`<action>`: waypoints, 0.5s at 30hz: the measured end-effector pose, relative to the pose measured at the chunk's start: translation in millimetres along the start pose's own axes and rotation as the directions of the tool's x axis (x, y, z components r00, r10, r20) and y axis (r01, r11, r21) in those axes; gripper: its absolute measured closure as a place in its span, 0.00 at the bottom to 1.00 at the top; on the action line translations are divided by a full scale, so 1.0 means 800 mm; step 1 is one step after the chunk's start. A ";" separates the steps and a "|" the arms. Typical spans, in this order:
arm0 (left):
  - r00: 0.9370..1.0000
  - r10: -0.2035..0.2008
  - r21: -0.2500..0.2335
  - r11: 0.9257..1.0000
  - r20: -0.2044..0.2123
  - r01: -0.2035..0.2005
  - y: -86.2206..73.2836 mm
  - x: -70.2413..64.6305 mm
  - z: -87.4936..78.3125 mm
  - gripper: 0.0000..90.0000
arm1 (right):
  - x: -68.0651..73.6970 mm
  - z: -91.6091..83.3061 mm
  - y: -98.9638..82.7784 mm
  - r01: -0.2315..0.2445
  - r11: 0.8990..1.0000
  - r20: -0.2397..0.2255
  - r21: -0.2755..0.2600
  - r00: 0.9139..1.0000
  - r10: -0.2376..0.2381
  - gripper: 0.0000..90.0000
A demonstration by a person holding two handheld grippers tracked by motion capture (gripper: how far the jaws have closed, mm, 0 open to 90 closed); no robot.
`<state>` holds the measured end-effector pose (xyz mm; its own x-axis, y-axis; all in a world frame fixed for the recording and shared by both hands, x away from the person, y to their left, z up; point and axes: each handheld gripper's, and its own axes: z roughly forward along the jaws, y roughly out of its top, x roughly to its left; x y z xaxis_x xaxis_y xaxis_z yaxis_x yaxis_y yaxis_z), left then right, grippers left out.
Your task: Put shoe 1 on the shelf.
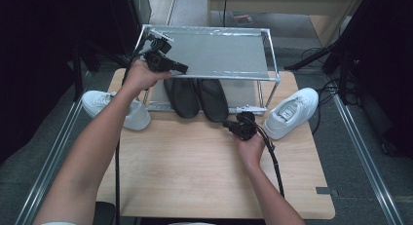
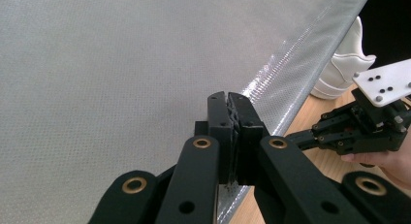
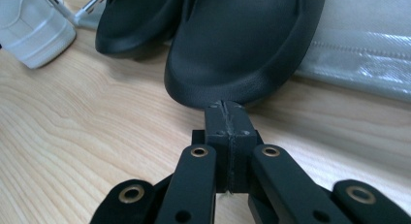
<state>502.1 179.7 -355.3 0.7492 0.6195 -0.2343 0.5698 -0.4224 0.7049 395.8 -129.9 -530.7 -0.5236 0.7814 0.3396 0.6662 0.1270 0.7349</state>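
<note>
Right hand-held gripper (image 3: pixel 227 107), jaws closed and empty, lies low, pointing at the black slipper's (image 3: pixel 237 44) heel.

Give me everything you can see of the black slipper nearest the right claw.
The black slipper is a matte, rubbery-looking slide with a smooth, rounded end and a thick sole edge. It lies flat, part on the rack's lower shelf, its end jutting onto the wooden table. Its twin lies alongside on its left, touching or nearly so. The right claw, jaws shut and empty, sits right at its end; contact cannot be told.
</note>
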 end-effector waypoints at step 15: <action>1.000 -0.001 0.000 1.000 0.000 0.001 0.000 0.000 0.000 1.00 | -0.033 0.016 0.013 -0.080 0.995 0.091 -0.061 0.992 0.086 1.00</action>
<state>502.3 179.6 -355.3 0.7486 0.6200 -0.2348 0.5703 -0.4215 0.7050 423.1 -141.4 -539.1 -0.4142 0.8417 0.3464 0.6721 0.0262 0.7400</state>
